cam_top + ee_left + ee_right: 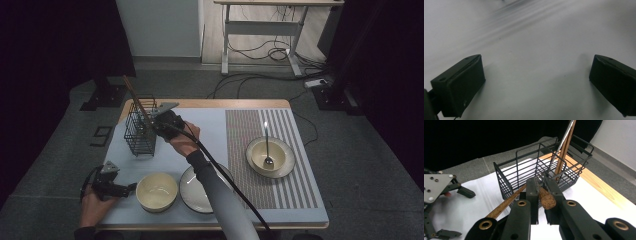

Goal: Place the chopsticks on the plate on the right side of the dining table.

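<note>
My right gripper is at the right side of a black wire basket at the back left of the table. In the right gripper view its jaws are shut on a brown wooden stick, which slants down to the lower left in front of the basket. More brown sticks and a metal one stand upright inside the basket. My left gripper rests low at the front left, pointing at a cream bowl. It is open over the bare white mat, with nothing between the jaws.
A dark-rimmed plate lies beside the cream bowl, partly under the right forearm. On the striped mat at the right stands another bowl with a spoon in it. A cable trails from the right gripper along the arm.
</note>
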Motion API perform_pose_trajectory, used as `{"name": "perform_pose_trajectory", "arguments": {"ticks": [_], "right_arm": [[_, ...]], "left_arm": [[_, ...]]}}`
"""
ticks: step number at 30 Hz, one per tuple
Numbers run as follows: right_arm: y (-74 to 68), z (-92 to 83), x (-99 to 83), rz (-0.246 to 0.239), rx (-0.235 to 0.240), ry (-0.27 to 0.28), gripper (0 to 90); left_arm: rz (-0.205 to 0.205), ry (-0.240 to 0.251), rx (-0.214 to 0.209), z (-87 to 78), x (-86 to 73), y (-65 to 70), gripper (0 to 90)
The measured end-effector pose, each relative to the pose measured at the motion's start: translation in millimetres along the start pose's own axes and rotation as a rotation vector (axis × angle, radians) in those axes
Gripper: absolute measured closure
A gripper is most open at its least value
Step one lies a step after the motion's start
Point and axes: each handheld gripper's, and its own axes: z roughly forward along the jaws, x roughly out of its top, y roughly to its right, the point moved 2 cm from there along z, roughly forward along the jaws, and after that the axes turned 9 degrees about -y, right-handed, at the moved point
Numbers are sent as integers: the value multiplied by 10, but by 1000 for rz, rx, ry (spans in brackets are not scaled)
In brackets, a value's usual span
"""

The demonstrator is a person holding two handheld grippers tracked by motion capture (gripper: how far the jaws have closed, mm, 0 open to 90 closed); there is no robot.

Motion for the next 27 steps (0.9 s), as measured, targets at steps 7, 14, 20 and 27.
{"name": "perform_pose_trajectory", "arguments": {"ticks": [7,14,20,27], "right_arm": [[24,-92,7,16,25,3,828],[39,-222,14,36,48,6,828],[75,-366,13,47,52,18,828],[101,-526,14,55,59,28,828]], "left_arm": [[1,0,1,0,0,-1,0],[0,1,0,0,0,1,0],[0,0,2,1,0,2,0],[0,1,1,1,0,1,0]]}}
